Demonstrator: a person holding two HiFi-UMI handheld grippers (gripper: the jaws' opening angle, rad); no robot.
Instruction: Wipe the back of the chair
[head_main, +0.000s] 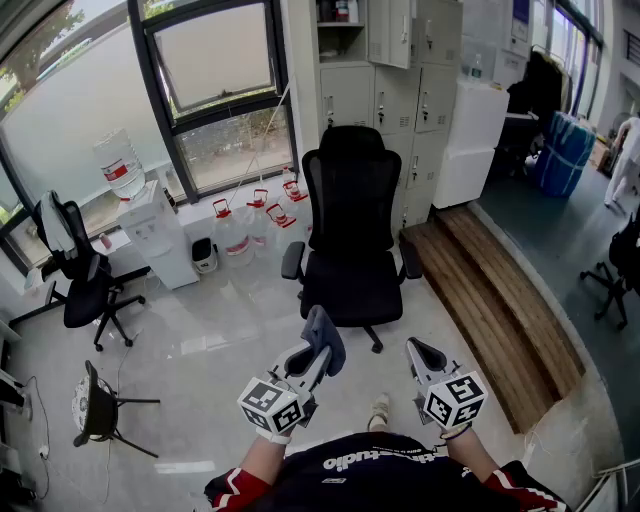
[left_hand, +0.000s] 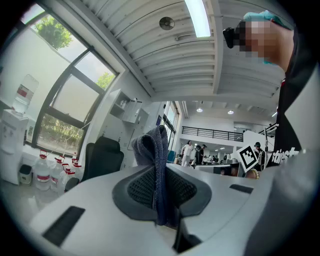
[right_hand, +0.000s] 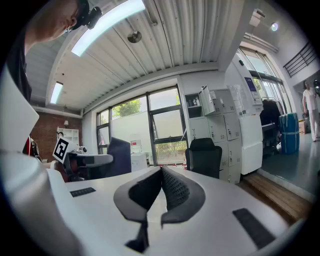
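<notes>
A black office chair (head_main: 352, 230) is seen from above on a glossy pale floor, its seat turned toward the person. A tall mesh backrest is topped by a headrest, and two curved armrests flank a padded seat over a star base on castors. The rear of the backrest is turned away, toward grey lockers (head_main: 400, 90) behind the chair.

In front of the chair, well apart from it, two handheld grippers are held side by side. The left gripper (head_main: 312, 360) is clamped on a folded grey-blue cloth (head_main: 325, 338), which sticks up past the jaw tips. The right gripper (head_main: 422, 352) is pressed closed, with nothing between its jaws.

To the left of the chair, water jugs (head_main: 232, 235) and a white water dispenser (head_main: 160, 235) are seen below a window. To its right, a wooden step (head_main: 500, 300) is laid.
</notes>
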